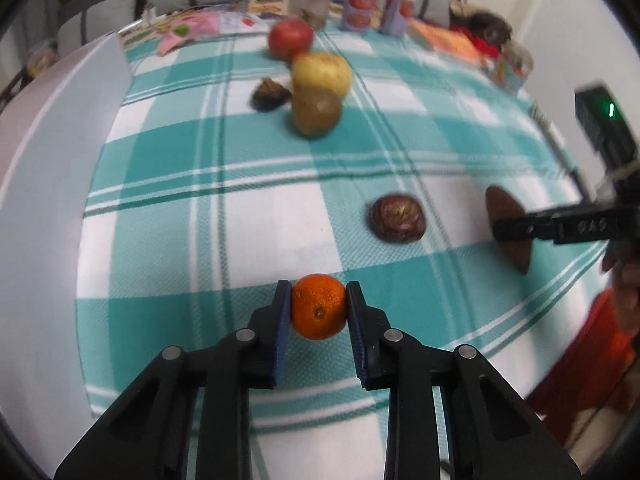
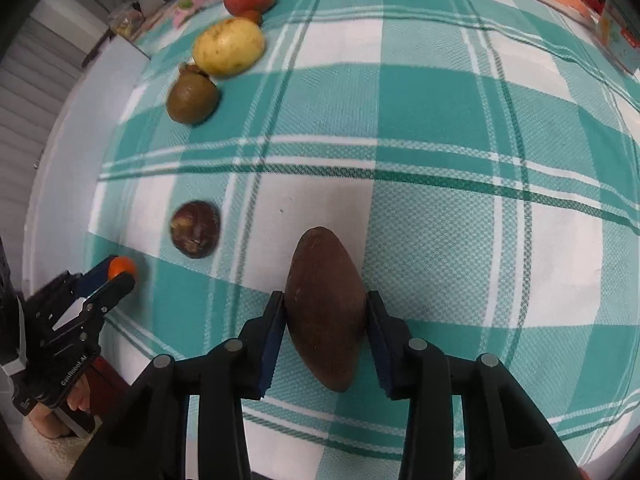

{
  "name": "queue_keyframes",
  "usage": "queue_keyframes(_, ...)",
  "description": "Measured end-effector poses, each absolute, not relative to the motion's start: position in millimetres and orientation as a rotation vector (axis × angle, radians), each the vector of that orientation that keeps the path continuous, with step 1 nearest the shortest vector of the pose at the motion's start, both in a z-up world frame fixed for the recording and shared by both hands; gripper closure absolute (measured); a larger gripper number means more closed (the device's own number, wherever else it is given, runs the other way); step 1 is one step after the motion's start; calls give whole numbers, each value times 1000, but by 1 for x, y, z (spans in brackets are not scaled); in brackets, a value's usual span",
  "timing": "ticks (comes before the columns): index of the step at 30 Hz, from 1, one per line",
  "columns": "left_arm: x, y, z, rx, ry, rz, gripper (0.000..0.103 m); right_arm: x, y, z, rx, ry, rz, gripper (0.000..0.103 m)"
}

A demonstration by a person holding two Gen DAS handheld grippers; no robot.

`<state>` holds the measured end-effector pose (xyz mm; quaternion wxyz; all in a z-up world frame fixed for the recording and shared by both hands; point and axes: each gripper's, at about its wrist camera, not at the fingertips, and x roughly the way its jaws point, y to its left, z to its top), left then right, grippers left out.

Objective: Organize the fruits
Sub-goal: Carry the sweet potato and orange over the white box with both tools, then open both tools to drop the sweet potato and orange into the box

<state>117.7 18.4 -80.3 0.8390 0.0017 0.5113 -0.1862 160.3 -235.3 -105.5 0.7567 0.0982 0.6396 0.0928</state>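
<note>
The left hand-held gripper (image 1: 319, 307) clamps a dimpled round tangerine (image 1: 319, 306). The right hand-held gripper (image 2: 326, 320) grips a smooth brown oval fruit (image 2: 324, 308). Only the right view shows that fruit's full length, at lower centre.

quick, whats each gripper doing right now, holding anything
Left gripper: shut on the small orange fruit.
Right gripper: shut on the brown oval fruit.

White lettering "GenRobot.AI" runs along the black body of the left tongs (image 2: 120, 276); other print is too blurred.
</note>
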Motion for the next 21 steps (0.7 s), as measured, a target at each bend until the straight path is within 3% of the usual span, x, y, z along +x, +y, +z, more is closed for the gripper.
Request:
queue_keyframes(5, 102, 90, -3, -184, 980, -380, 76, 159, -200, -27, 259, 1261, 354, 63)
queue_keyframes(9, 101, 169, 34, -200, 914, -229, 76, 164, -106, 39, 216, 1155, 557, 63)
queue_keyframes(15, 104, 274, -3, -225, 998, 58, 76, 165, 64, 58, 182, 1135, 836, 63)
queue_keyframes(21, 96, 312, -45, -303, 1091, 168, 75, 164, 173, 13, 80, 1231, 888, 63)
